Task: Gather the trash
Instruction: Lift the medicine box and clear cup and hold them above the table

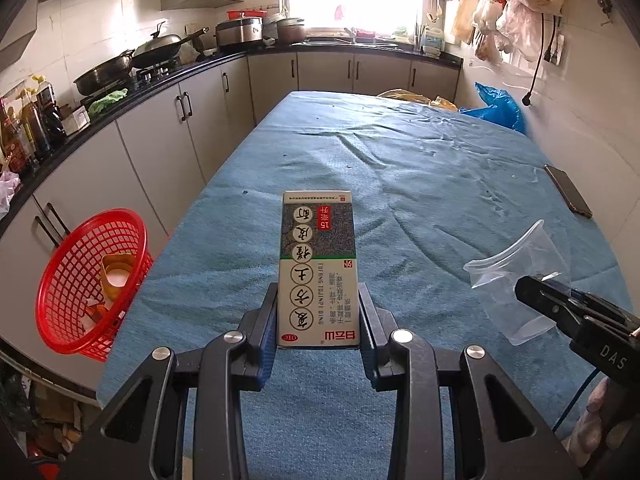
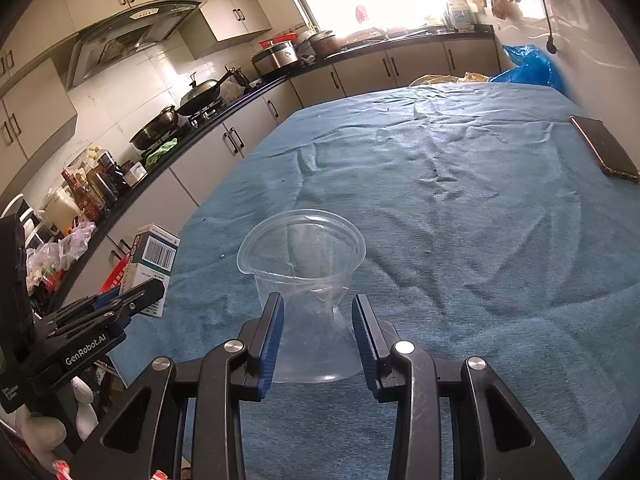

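Left gripper (image 1: pixel 319 312) jaws clamp medicine box (image 1: pixel 319 268), frame centre. Right gripper (image 2: pixel 318 332) jaws pinch crushed plastic cup (image 2: pixel 304 276). Red basket (image 1: pixel 80 280), lower left beside tabletop (image 1: pixel 440 168), already holds scraps. Both pieces undropped.

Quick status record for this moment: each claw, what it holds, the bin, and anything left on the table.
left claw: shut on medicine box
right claw: shut on clear plastic cup, walls squeezed in
bin: red basket beside the table's left edge, some trash inside
table: blue cloth
other item: phone lying near the right edge
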The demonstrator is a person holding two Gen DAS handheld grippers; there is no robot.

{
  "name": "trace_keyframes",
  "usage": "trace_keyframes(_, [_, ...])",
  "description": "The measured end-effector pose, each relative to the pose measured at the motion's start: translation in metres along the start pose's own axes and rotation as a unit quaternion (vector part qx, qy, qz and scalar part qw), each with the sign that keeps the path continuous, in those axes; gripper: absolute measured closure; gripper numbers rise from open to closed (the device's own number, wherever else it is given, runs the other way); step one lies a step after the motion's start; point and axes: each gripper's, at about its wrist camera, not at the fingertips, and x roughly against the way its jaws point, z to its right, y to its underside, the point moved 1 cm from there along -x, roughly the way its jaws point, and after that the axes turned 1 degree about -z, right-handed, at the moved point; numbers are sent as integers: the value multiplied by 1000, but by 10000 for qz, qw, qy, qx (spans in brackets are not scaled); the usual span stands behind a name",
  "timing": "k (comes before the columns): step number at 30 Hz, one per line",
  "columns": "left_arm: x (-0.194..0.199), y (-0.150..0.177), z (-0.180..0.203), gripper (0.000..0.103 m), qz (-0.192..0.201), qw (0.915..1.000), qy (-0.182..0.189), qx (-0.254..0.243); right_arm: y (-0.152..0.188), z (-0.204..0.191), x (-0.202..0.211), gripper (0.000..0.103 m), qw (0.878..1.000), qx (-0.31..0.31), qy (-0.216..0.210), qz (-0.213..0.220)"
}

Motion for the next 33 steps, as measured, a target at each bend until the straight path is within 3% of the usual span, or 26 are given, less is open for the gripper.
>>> trace_keyframes(13, [-8, 3, -6, 70, -145, 9997, 144, 102, 3, -11, -7, 64, 9998, 161, 23, -71])
trace_keyframes(21, [-28, 9, -27, 70, -516, 9955, 515, 604, 5, -9, -16, 64, 9996, 155, 93, -211])
trace_keyframes(24, [-35, 12, -33, 67, -652, 9921, 711, 808, 5, -7, -18, 63, 9997, 112, 58, -226])
trace_keyframes(26, [-40, 13, -37, 58, -727, 9899, 799, 923, 6, -7, -19, 63, 9997, 104, 38, -236])
trace_keyframes(33, [-44, 14, -40, 54, -700, 9861, 944, 1175, 8, 0, -25, 55, 9993, -54, -184, -333])
